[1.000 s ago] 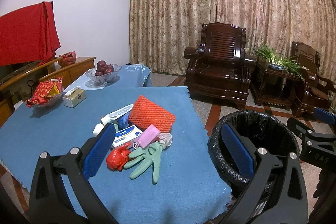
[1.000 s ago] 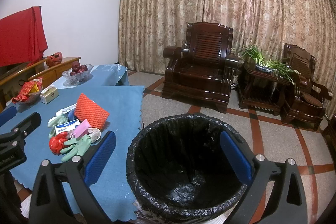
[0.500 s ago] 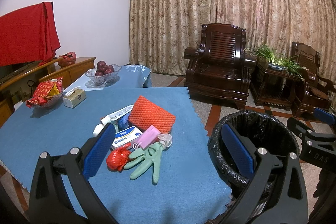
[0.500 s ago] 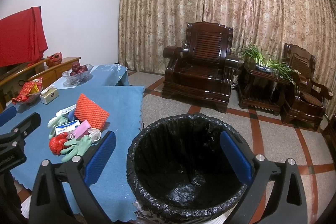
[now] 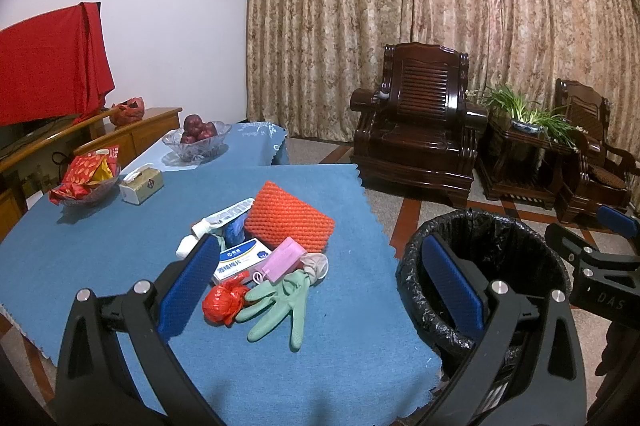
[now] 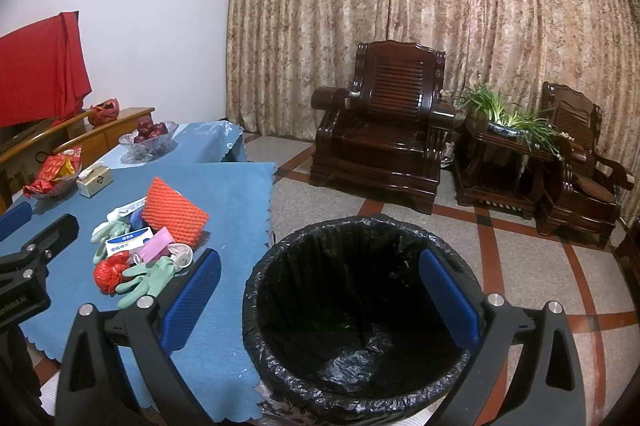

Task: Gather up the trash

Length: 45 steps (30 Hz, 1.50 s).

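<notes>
Both the left tongs (image 5: pixel 320 290) and right tongs (image 6: pixel 320 290) were spread and empty, the trash pile (image 5: pixel 260 246) near the tabletop's (image 5: pixel 100 250) right edge half-hiding a second glove (image 6: pixel 105 232), the green glove (image 5: pixel 280 302) fingers pointing toward the near edge.

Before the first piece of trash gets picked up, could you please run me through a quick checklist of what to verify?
1. Left tongs open and empty: ok.
2. Right tongs open and empty: ok.
3. Trash bin lined with a black bag, mouth open, nothing visible inside: ok.
4. Trash pile on the blue tablecloth in view: green glove and red crumpled bag lie nearest, nothing on top of them: ok.
5. Pink mask overlaps the white box, so a single-item grasp there: cannot tell.
6. Tissue box and fruit bowl stand apart from the pile: ok.
</notes>
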Available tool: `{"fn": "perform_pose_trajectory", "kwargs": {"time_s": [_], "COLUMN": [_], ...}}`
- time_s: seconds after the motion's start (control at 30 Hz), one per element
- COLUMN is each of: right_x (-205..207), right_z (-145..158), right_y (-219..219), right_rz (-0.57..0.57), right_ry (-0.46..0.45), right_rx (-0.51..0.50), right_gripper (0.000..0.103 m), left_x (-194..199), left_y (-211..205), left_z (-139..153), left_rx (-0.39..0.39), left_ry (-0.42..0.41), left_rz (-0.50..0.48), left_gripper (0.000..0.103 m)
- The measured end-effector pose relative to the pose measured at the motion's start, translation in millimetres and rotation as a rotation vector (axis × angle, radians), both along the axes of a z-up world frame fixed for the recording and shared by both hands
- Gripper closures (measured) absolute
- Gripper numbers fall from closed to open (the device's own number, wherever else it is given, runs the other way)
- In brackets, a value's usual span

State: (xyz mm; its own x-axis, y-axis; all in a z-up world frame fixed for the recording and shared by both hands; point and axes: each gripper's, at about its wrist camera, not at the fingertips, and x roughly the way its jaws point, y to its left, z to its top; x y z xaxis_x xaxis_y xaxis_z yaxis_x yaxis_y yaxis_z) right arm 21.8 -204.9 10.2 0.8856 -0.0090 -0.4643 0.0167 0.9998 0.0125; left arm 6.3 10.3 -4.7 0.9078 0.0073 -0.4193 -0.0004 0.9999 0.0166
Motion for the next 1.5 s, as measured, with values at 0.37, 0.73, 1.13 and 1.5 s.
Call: {"fn": "perform_pose_trajectory", "kwargs": {"time_s": [0.37, 0.73, 1.13, 1.5], "right_x": [5, 36, 99, 135], "right_z": [-18, -27, -89, -153], "right_y": [9, 55, 143, 202], "right_rz": [0.012, 0.113, 0.27, 0.314], "right_ry": [0.007, 0.018, 0.155, 0.296], "right_rx": [0.005, 0.028, 0.054, -0.005], "right_gripper": [0.006, 0.006, 0.019, 0.026], "left_x": [3, 18, 33, 46], "left_y": [11, 76, 166, 196], "left_z": [-18, -23, -64, -104], "left_rx": [-0.007, 0.034, 0.065, 0.014], "left_ry": [0.003, 0.008, 0.08, 0.143], "left_rz": [0.01, 0.159, 0.307, 0.325], "left_gripper": [0.005, 0.005, 0.005, 0.005]}}
